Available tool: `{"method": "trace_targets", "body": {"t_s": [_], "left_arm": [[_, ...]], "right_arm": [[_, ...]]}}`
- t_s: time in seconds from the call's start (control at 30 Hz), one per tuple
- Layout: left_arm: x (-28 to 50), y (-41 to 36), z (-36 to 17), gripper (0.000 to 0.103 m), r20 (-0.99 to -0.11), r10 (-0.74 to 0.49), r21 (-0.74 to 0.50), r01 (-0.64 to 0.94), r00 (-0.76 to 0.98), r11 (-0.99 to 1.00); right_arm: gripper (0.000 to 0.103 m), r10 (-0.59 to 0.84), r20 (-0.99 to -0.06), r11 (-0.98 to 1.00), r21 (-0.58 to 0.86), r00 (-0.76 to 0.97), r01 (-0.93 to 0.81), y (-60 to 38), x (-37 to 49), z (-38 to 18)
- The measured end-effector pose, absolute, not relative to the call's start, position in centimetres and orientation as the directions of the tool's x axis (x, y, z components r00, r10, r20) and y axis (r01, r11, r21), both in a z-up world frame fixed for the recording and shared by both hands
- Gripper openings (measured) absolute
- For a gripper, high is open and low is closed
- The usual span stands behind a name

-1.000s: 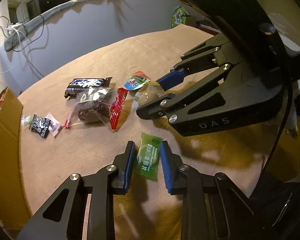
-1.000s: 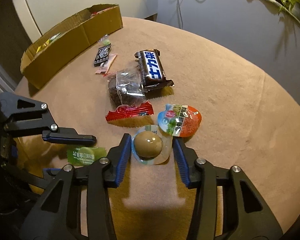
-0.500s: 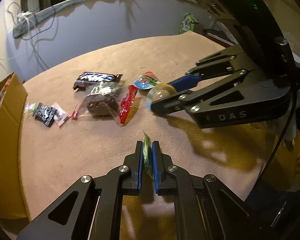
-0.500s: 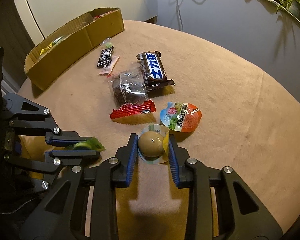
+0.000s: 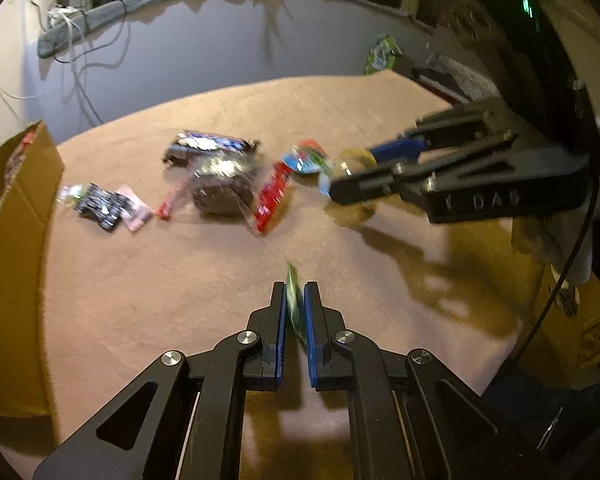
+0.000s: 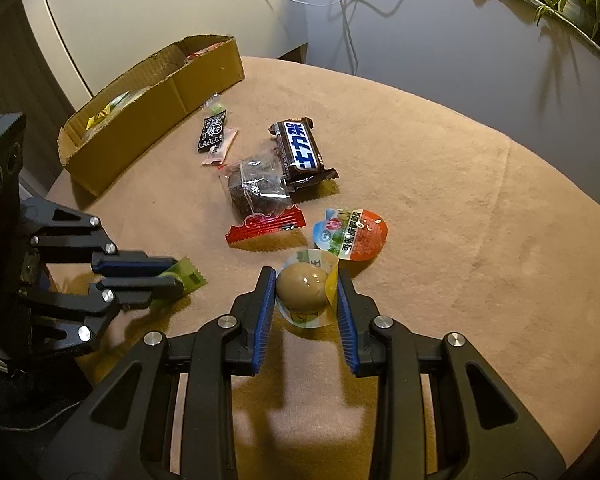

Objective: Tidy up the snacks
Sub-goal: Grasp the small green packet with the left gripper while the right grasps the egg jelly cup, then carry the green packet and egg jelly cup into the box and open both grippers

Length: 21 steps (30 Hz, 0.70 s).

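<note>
My left gripper (image 5: 295, 300) is shut on a small green candy packet (image 5: 293, 294), held edge-up above the beige table; the packet also shows in the right wrist view (image 6: 186, 276). My right gripper (image 6: 305, 286) is shut on a packaged brown egg (image 6: 302, 286), lifted just above the table; it shows in the left wrist view (image 5: 350, 164). A cardboard box (image 6: 148, 104) with snacks inside stands at the far left. Between the box and the grippers lie a chocolate bar (image 6: 300, 150), a wrapped brownie (image 6: 256, 192), a red packet (image 6: 266, 228) and a jelly cup (image 6: 352, 234).
A small black packet (image 6: 212, 134) and a pink one (image 6: 222, 152) lie near the box. The round table (image 6: 460, 220) has a curved edge at right and front. A grey wall, cables and a plant are behind. A green bag (image 5: 382, 54) sits past the far edge.
Both grippers closed on their snacks, the left on the green candy and the right on the egg, then lifted them off the table. The other snacks have not moved.
</note>
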<state>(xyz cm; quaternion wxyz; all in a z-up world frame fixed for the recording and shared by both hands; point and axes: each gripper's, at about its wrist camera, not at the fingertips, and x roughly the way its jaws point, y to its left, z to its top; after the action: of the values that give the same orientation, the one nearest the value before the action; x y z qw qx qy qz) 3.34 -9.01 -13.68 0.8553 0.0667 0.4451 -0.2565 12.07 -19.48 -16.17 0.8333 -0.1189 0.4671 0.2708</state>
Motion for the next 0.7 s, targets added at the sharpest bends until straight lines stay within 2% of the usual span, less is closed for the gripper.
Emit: {"method": "trace_targets", "body": {"t_s": [0.17,0.7], "left_arm": [[3.3,-9.3,-13.7,0.004,-0.789,-0.351,-0.071,0.493,0.504,0.867],[3.4,-6.5,-11.9,0.004,-0.749,-0.355,-0.125,0.408,0.559,0.904]], "right_arm": [[0.031,0.341,-0.841,0.827,0.056,0.419,-0.560,-19.5,12.0,-16.1],[0.031,0.356,-0.816,0.837,0.060,0.456,-0.544,-19.7,12.1,-14.4]]}}
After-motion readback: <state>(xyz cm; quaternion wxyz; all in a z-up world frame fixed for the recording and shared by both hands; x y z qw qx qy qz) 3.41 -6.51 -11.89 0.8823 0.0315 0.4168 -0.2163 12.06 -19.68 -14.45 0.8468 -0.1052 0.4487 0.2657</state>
